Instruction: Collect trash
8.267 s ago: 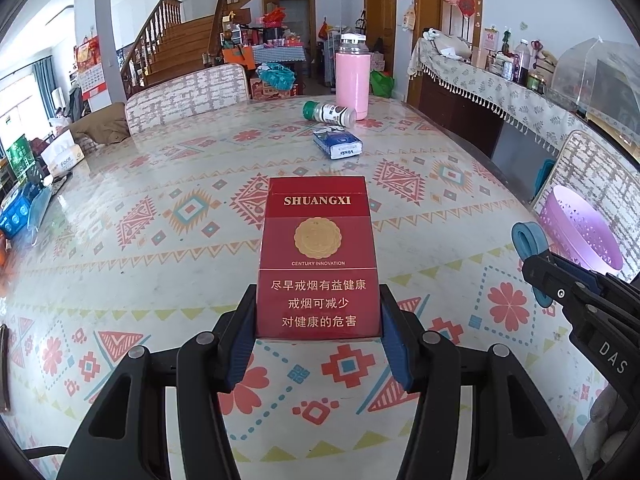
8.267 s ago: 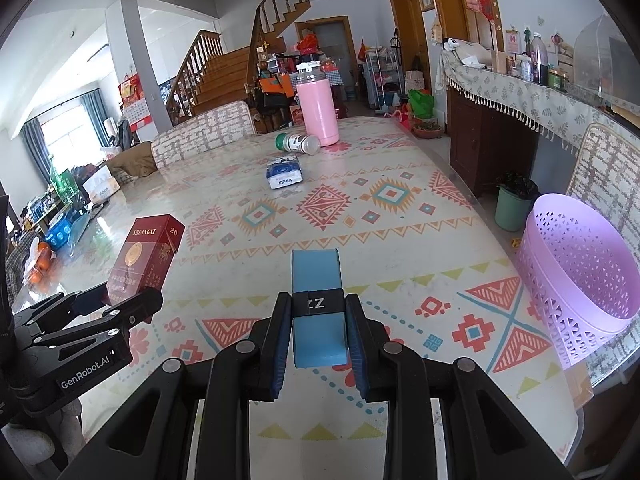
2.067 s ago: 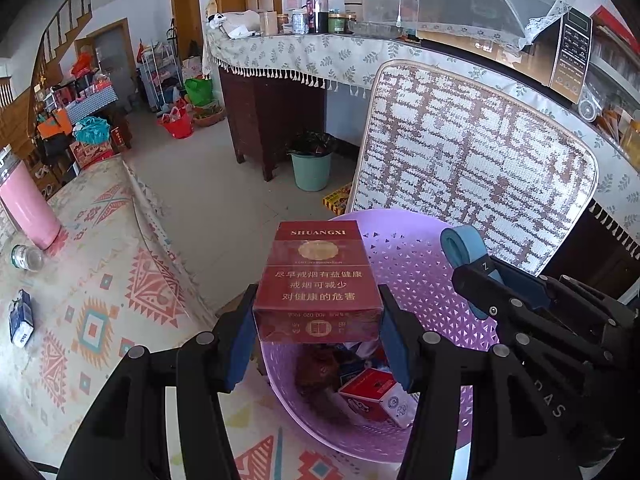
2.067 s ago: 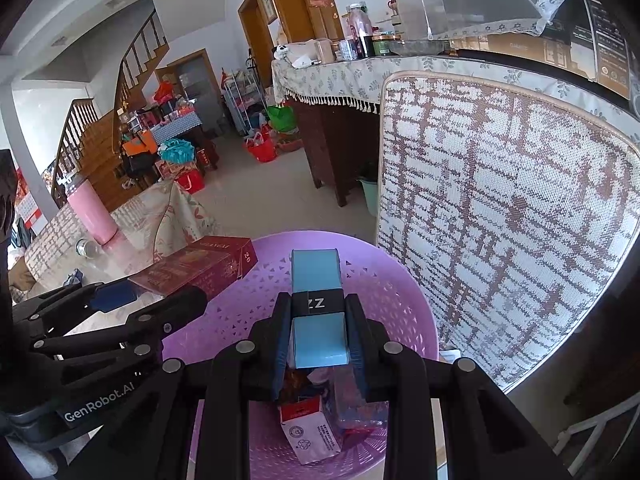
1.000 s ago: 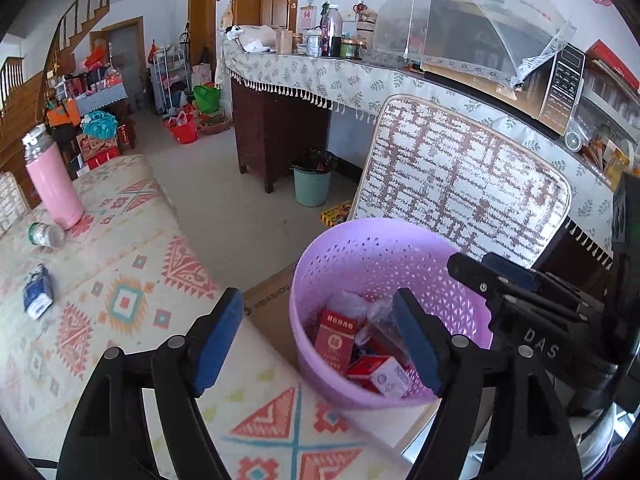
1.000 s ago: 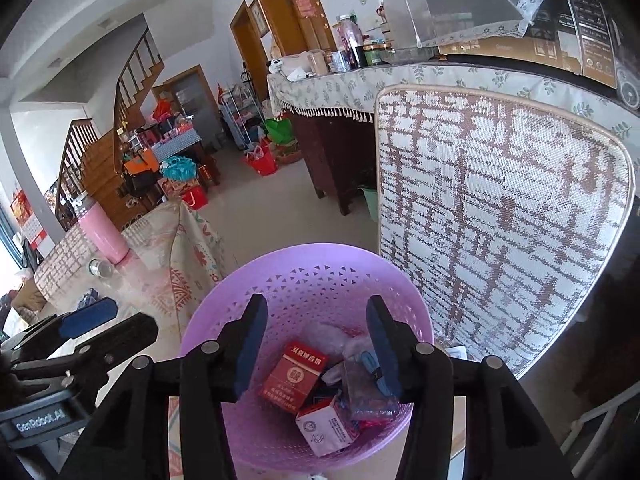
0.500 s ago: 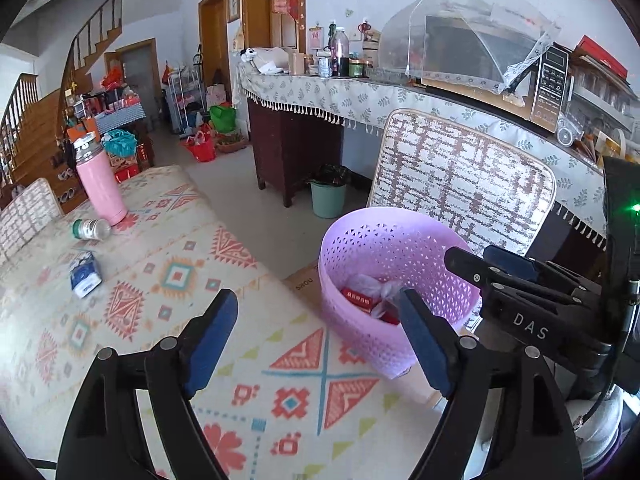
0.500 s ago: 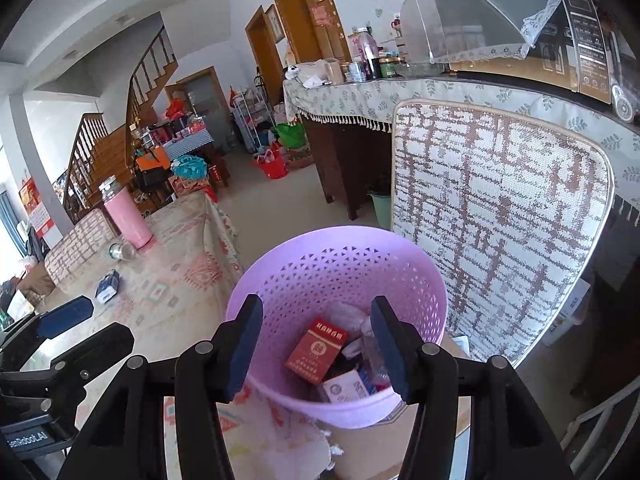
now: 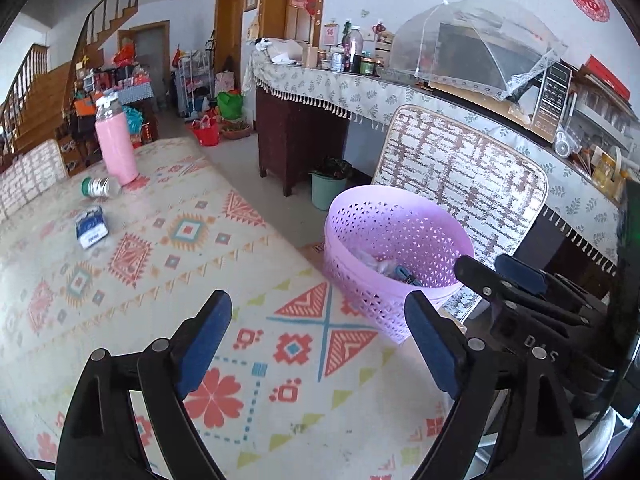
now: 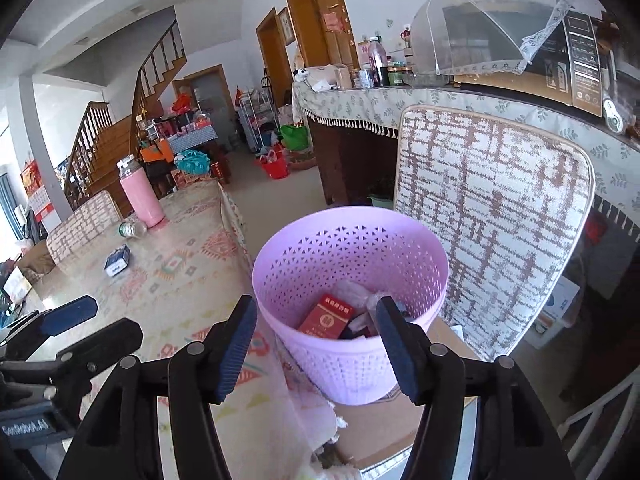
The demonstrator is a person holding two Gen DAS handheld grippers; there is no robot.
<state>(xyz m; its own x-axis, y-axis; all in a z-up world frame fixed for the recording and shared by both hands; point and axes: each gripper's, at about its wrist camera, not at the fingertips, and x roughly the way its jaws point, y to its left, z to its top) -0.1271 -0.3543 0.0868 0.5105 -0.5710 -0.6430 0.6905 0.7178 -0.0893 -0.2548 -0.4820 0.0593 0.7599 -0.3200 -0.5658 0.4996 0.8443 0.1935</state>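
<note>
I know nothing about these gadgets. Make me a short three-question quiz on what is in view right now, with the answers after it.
1. True or false: the purple basket already has a red pack inside it.
2. Which item lies on its side on the patterned table? A) the pink flask B) the small green-capped bottle C) the blue-and-white pack
3. Fill in: the left gripper and the right gripper each hold ____ between their jaws, which are opening.

Key: 1 true; 2 B, beside the upright flask; 3 nothing.
</note>
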